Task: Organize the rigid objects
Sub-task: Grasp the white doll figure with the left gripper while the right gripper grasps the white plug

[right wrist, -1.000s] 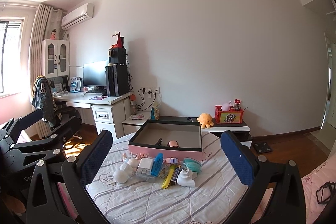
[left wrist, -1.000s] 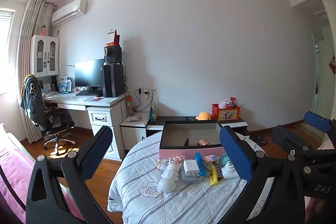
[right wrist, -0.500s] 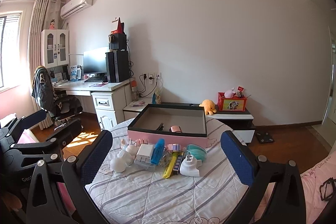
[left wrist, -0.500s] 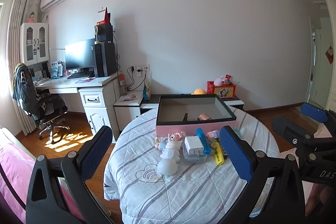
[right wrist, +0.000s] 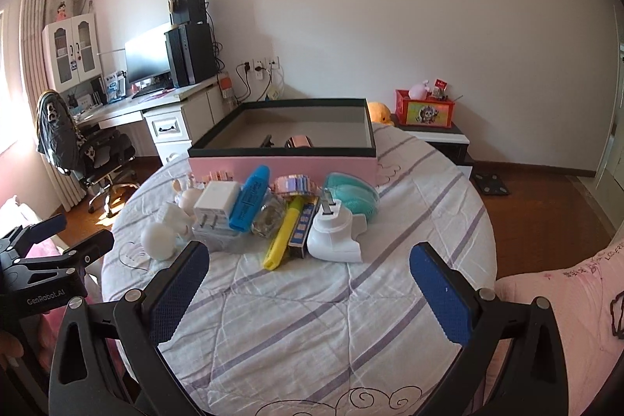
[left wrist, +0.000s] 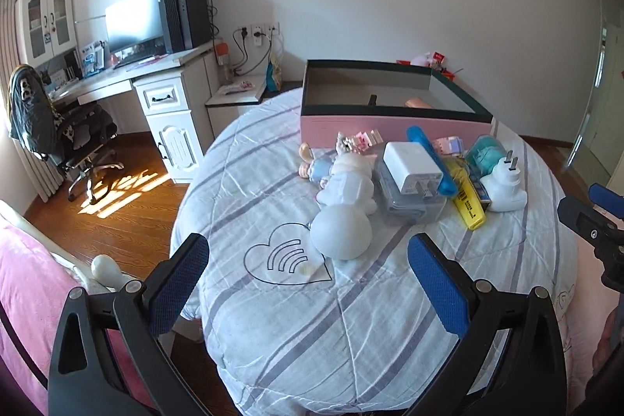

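Both the left gripper (left wrist: 308,271) and right gripper (right wrist: 308,275) hang spread wide, empty; the white plug (right wrist: 334,234) before the pink box (right wrist: 282,168) looks light, hard, slick, best pinched across its flat sides

Both wrist views look down at the table (left wrist: 351,318) from side-by-side positions.

Quilted striped cloth tablecloth (left wrist: 351,318), glossy white plastic charger (left wrist: 411,166), matt pink cardboard box (right wrist: 280,164), polished wood floor (left wrist: 117,221)
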Action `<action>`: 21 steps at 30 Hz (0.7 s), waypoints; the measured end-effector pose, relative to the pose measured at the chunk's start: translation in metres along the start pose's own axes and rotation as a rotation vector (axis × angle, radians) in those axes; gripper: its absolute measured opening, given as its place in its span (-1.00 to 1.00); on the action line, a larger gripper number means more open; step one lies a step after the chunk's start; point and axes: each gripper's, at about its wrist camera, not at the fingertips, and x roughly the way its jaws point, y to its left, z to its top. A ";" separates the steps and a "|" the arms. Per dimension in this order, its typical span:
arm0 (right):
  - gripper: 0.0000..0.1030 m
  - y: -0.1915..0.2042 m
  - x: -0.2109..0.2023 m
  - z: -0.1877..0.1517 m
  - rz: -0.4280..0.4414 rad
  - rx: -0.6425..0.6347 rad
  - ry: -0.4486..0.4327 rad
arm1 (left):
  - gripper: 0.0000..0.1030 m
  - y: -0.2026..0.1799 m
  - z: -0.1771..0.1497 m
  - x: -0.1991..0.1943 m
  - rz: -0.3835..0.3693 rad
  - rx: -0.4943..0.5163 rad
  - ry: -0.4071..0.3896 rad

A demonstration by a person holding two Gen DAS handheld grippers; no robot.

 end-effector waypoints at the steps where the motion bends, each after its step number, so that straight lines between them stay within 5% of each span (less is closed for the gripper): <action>1: 1.00 -0.003 0.006 -0.002 -0.003 0.006 0.016 | 1.00 -0.002 0.000 0.007 -0.008 -0.002 0.009; 13: 1.00 -0.038 0.064 -0.013 -0.050 0.055 0.134 | 0.92 -0.009 0.012 0.087 0.030 0.030 0.109; 21: 1.00 -0.036 0.098 -0.001 -0.055 0.077 0.168 | 0.04 -0.027 0.014 0.106 -0.033 0.105 0.114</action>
